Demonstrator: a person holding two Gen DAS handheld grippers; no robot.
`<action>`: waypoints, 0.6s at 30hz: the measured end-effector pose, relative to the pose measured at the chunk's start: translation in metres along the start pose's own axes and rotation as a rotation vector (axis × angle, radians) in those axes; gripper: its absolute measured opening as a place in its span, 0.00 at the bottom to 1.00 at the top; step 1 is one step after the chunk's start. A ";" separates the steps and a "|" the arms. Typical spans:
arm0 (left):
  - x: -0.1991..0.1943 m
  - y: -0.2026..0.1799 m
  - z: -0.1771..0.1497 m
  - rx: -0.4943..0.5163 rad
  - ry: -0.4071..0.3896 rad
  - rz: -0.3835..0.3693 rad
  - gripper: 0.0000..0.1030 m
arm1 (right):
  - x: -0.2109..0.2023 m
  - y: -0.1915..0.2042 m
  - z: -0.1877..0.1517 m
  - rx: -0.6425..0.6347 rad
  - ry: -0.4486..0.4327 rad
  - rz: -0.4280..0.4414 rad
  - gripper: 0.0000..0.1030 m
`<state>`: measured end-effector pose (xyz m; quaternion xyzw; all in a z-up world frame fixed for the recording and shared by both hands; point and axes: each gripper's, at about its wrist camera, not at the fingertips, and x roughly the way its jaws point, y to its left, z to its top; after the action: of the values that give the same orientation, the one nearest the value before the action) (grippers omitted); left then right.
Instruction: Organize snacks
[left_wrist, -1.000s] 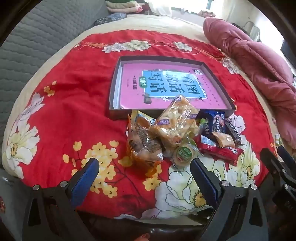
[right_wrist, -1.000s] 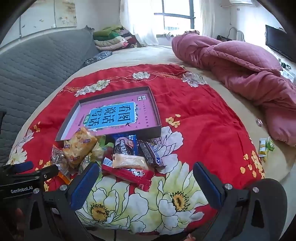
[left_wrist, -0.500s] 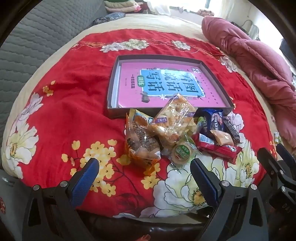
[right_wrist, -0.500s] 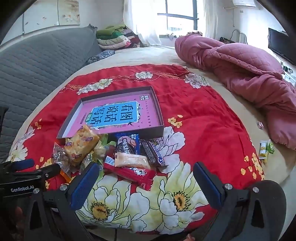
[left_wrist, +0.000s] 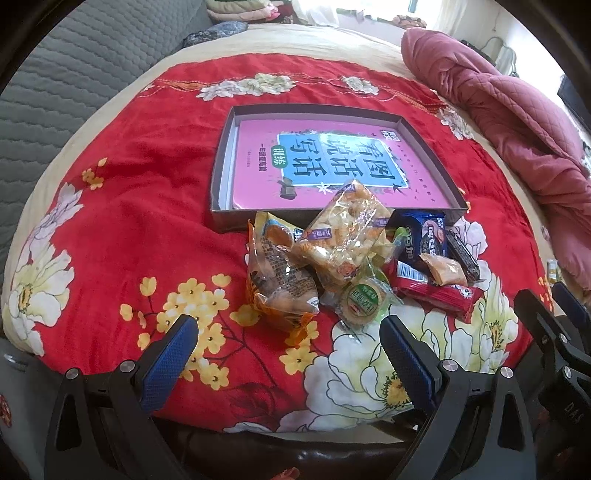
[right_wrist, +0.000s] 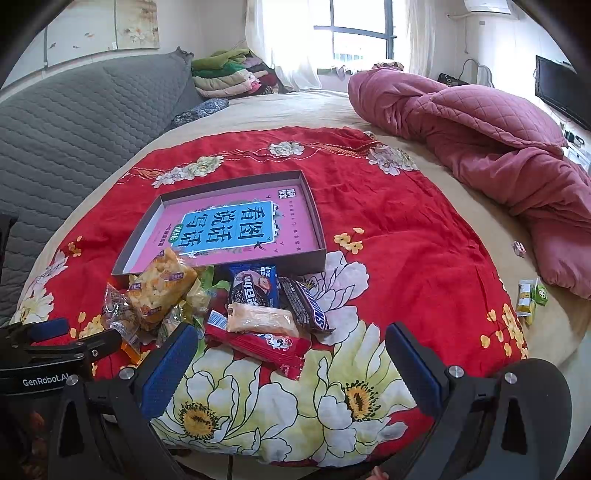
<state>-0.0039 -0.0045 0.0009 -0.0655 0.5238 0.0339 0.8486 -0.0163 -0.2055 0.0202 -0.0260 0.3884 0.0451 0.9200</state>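
A: Which gripper is nearer the snack pile (left_wrist: 354, 266)?

B: The left gripper (left_wrist: 288, 350), fingers spread wide and empty; the round green-labelled cake (left_wrist: 364, 302) lies just ahead, between them. The right gripper (right_wrist: 291, 362) is equally wide, facing the red bar (right_wrist: 258, 341), long axis crosswise.

A: Readable labels?

B: Oreo pack (right_wrist: 255, 290), Snickers (right_wrist: 304, 304); the tray (right_wrist: 317, 236) sits behind.

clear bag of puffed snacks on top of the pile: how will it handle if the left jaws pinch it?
The clear bag of puffed snacks looks puffy and crinkly, so probably light and crushable; its contents may break under a hard pinch. The glossy film may slip. It rests atop other packets, tilted against the box, so lifting it may shift its neighbours.
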 end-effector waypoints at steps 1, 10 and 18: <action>0.000 0.000 0.000 0.000 0.000 0.000 0.96 | 0.000 0.000 0.000 0.000 0.002 0.000 0.99; 0.002 0.002 0.001 -0.004 0.006 0.003 0.96 | 0.000 -0.001 0.000 0.001 0.001 -0.003 0.99; 0.001 0.001 0.001 -0.002 0.000 0.006 0.96 | 0.001 -0.001 0.000 0.001 0.001 -0.003 0.99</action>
<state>-0.0030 -0.0033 0.0003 -0.0646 0.5242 0.0370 0.8483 -0.0159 -0.2067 0.0192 -0.0260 0.3890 0.0434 0.9199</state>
